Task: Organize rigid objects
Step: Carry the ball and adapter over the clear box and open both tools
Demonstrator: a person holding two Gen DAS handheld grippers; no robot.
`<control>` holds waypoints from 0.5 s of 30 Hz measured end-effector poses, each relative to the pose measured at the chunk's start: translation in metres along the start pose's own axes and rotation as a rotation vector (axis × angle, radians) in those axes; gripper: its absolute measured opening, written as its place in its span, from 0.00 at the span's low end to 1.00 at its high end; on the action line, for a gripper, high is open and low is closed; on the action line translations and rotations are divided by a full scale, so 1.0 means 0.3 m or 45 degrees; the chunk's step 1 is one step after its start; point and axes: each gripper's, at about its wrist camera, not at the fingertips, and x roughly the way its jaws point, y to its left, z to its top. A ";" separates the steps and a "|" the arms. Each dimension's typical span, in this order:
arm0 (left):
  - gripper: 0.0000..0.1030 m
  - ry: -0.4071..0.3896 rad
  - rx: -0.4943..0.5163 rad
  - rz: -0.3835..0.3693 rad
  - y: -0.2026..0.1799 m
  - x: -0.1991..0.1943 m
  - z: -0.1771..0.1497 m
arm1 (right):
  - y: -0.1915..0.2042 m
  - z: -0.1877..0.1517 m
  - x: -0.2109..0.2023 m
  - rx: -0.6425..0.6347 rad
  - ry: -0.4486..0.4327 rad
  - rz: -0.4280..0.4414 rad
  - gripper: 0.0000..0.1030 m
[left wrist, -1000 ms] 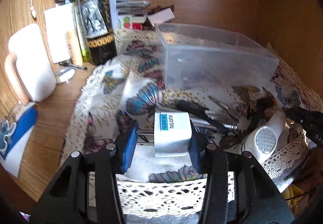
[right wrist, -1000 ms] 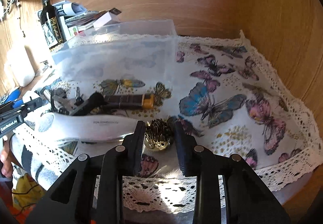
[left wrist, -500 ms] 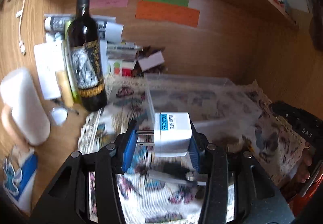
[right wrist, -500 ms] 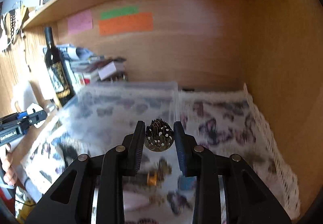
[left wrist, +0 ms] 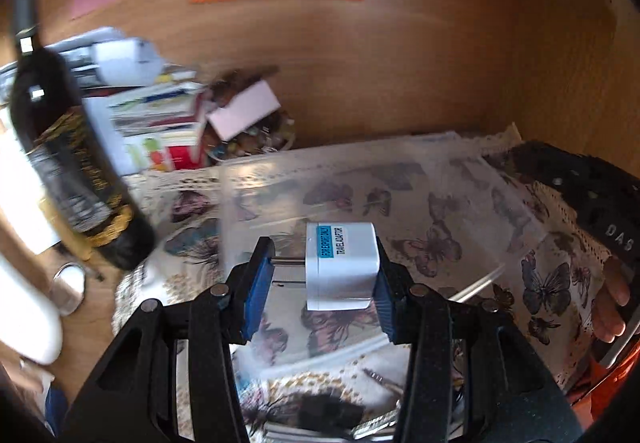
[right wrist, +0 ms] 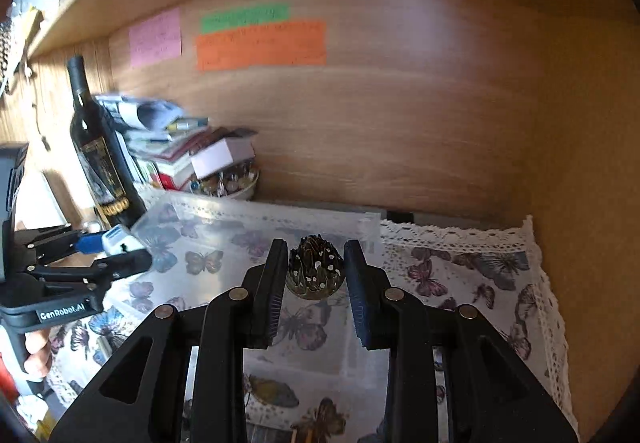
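My left gripper point(left wrist: 320, 275) is shut on a white travel adaptor point(left wrist: 340, 267) with a blue label, its prongs pointing left, held above the clear plastic bin point(left wrist: 400, 195). My right gripper point(right wrist: 316, 275) is shut on a small dark spiky metal ornament point(right wrist: 315, 273), held above the same bin point(right wrist: 256, 239). The left gripper and adaptor also show in the right wrist view point(right wrist: 116, 247) at the bin's left edge. The right gripper's body point(left wrist: 592, 203) shows at the right of the left wrist view.
The bin stands on a butterfly-print cloth with a lace edge point(right wrist: 480, 275). A dark wine bottle point(right wrist: 96, 155), stacked books and boxes point(right wrist: 180, 151) and a bowl of small items point(right wrist: 228, 183) stand at the back left. A wooden wall point(right wrist: 400, 123) is behind. Loose tools point(left wrist: 320, 411) lie below.
Both grippers have lifted their objects off the cloth and moved forward over the clear bin. The adaptor and the ornament stay held.
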 end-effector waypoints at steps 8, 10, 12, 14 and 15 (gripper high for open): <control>0.45 0.116 0.059 0.007 -0.047 0.136 0.018 | 0.032 -0.036 0.181 -0.045 0.206 -0.006 0.26; 0.44 0.135 0.081 0.009 -0.060 0.156 0.020 | 0.036 -0.047 0.202 -0.059 0.237 -0.003 0.26; 0.45 0.139 0.102 0.022 -0.076 0.169 0.018 | 0.043 -0.059 0.221 -0.067 0.269 0.012 0.26; 0.45 0.130 0.112 0.039 -0.082 0.172 0.019 | 0.048 -0.067 0.231 -0.075 0.289 0.018 0.26; 0.45 0.129 0.116 0.054 -0.084 0.174 0.020 | 0.049 -0.070 0.236 -0.079 0.298 0.015 0.26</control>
